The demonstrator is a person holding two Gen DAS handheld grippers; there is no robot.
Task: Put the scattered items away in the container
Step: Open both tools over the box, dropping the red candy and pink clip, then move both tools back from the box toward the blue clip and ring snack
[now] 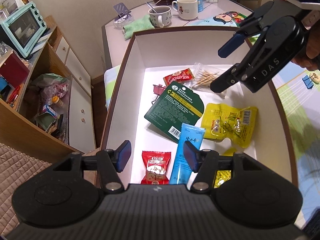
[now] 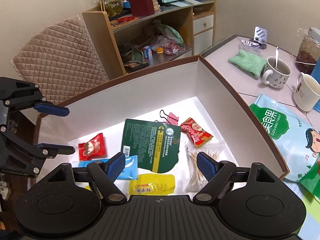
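Observation:
A white box with a brown rim holds a green card pack, a yellow packet, a blue tube, two red candies, a bag of cotton swabs and a pink binder clip. My left gripper hovers open over the box's near end, holding nothing. My right gripper is open and empty above the swabs. A blue binder clip lies outside on the patterned mat.
Beyond the box stand two mugs, a green cloth and a phone stand. A snack bag lies beside the box. A wooden shelf with a mint oven and a padded chair flank the table.

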